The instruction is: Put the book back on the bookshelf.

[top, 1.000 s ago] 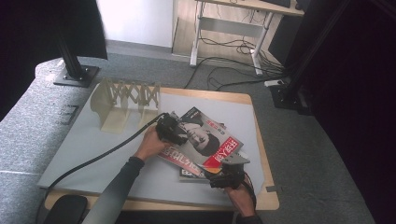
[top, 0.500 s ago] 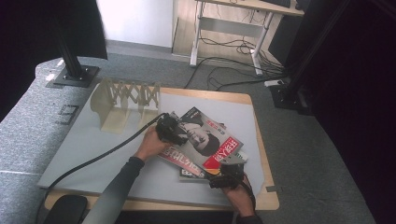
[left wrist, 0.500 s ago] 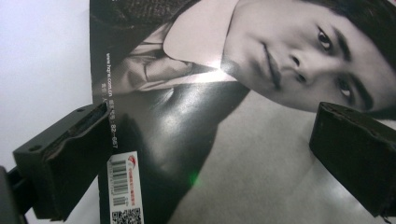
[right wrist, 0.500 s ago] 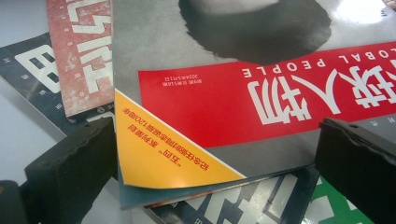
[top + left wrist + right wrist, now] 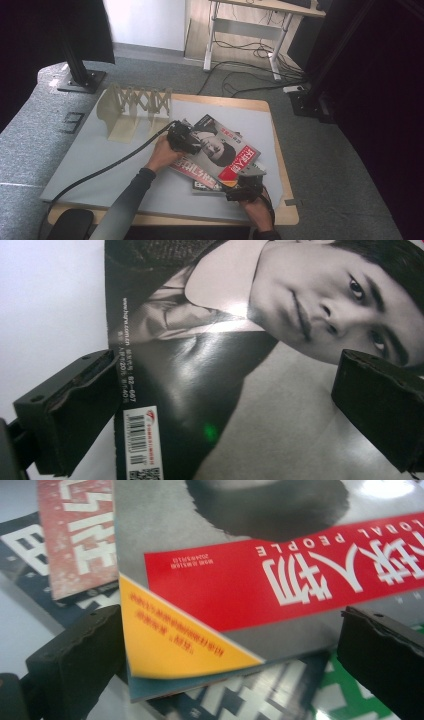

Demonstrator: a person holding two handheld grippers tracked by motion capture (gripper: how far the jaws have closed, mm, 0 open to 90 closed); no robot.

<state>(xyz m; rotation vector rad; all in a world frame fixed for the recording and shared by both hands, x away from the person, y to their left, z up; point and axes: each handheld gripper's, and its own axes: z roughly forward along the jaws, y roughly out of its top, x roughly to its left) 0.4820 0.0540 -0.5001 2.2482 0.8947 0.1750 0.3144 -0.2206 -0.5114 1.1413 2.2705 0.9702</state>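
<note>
A wooden rack (image 5: 134, 107) stands at the far left of the grey mat (image 5: 90, 155), well apart from the work. To its right, the left gripper (image 5: 192, 145) rests at the left edge of the top magazine (image 5: 220, 152), held by the left hand (image 5: 162, 154). In the left gripper view its jaws stand wide apart and hold nothing, with the cover's dark corner and barcode (image 5: 142, 442) between them. The top magazine lies face up on a loose stack of magazines (image 5: 200, 175) near the middle of the table (image 5: 272, 150). At the stack's near right corner sits the right gripper (image 5: 239, 186). Its jaws are also wide, straddling the yellow corner (image 5: 175, 635) of the top magazine without clamping it.
</note>
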